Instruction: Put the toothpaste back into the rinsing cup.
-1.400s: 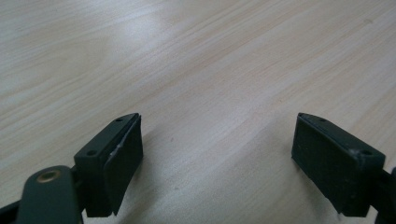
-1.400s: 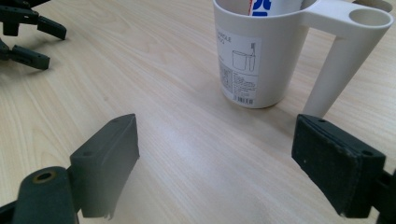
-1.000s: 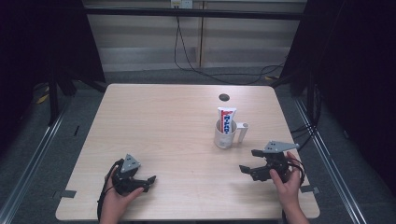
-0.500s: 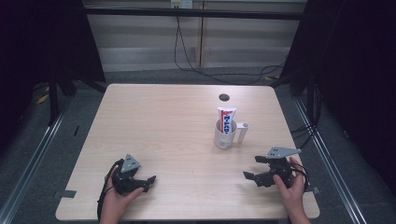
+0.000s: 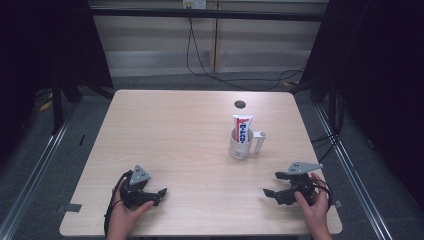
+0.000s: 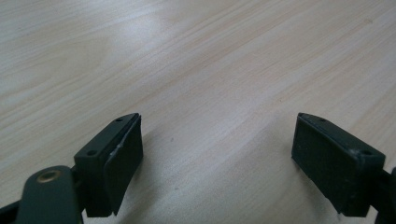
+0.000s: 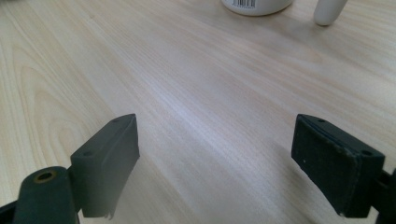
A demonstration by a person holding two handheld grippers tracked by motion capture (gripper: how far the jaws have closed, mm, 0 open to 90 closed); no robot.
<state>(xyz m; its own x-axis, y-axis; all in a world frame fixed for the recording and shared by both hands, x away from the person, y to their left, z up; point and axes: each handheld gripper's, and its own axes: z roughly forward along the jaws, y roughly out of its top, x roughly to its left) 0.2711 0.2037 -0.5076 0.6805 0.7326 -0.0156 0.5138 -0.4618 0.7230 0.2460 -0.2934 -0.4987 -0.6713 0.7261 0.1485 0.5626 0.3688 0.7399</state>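
Observation:
A white mug (image 5: 242,145) with a handle on its right stands right of the table's middle, holding an upright red, white and blue toothpaste tube (image 5: 242,128). The mug's base (image 7: 256,5) and handle foot show at the top of the right gripper view. My right gripper (image 5: 272,190) rests low near the front right edge, jaws wide apart and empty, well short of the mug (image 7: 215,163). My left gripper (image 5: 159,195) lies at the front left, open over bare wood (image 6: 217,158).
The light wooden table (image 5: 180,135) has a dark round hole (image 5: 240,104) at its back right. Cables hang behind the table, and metal rails run along both sides on the floor. Strips of tape mark the table's front corners.
My right gripper has drawn back toward the front edge and sunk lower, away from the mug. The left gripper has stayed where it was.

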